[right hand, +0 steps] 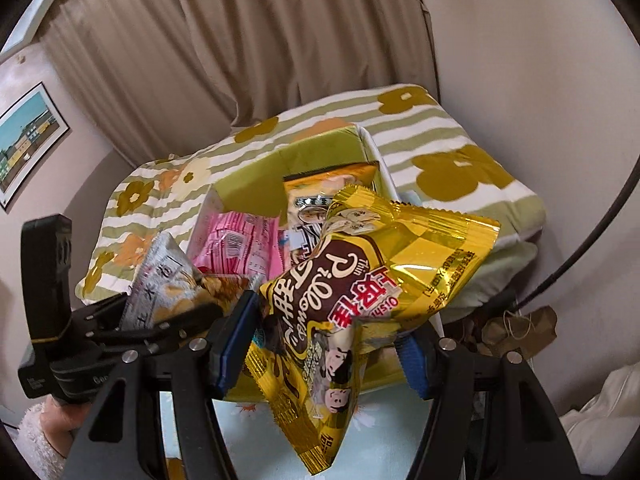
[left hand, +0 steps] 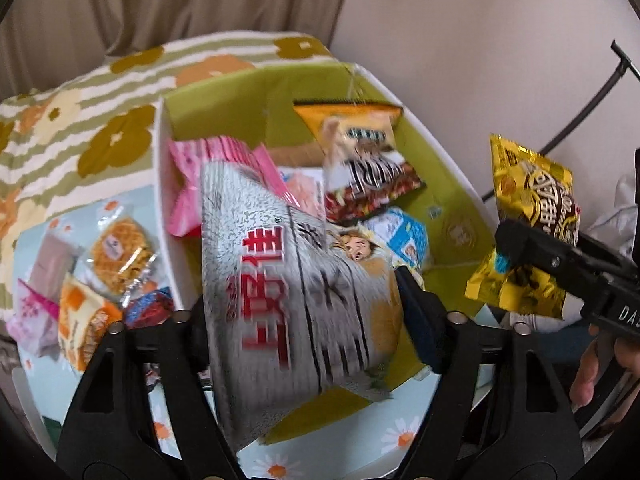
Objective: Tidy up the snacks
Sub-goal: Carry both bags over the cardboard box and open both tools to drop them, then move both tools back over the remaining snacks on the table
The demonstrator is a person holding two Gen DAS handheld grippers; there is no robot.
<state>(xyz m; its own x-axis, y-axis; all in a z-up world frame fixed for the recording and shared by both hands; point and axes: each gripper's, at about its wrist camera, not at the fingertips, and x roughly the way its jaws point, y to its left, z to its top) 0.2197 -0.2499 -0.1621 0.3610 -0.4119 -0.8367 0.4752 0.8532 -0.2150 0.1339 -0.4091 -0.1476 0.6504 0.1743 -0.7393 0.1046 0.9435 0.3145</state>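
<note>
My left gripper [left hand: 308,320] is shut on a large silver snack bag [left hand: 288,280] with red characters, held above the near end of a green-lined box [left hand: 452,184]. The bag also shows in the right wrist view [right hand: 160,280]. My right gripper [right hand: 320,348] is shut on a gold and brown snack bag [right hand: 360,292], held above the box's near right side; it also shows in the left wrist view [left hand: 532,224]. Inside the box lie a pink packet [left hand: 208,172], an orange and brown bag [left hand: 364,160] and a blue and white packet [left hand: 404,236].
Several loose snack packets [left hand: 100,276] lie on the pale blue flowered cloth left of the box. A striped flowered cushion [right hand: 460,152] sits behind the box. Beige curtains hang at the back. A black curved stand [left hand: 580,108] rises at the right.
</note>
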